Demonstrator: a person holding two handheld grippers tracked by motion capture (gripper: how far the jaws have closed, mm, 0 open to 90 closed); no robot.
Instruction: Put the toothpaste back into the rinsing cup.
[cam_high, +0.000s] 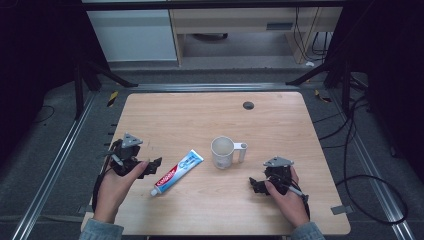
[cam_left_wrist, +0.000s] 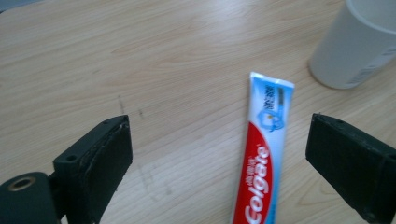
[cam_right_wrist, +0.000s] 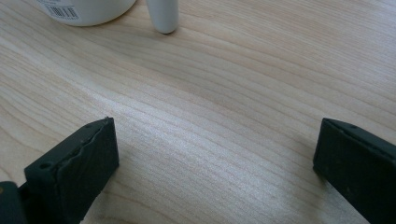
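I see a pale wooden worktop (cam_high: 210, 210) from above. My left tongs (cam_high: 154, 165) rest near its left side with jaws wide apart, holding nothing. A red, white and blue toothpaste tube (cam_high: 177, 172) lies flat just beside them, its cap end nearer me; in the left gripper view the tube (cam_left_wrist: 260, 158) lies between the jaws, untouched. A white mug (cam_high: 223, 152) stands upright beyond it, handle to the right. My right tongs (cam_high: 256, 186) sit right of the mug, jaws wide, empty.
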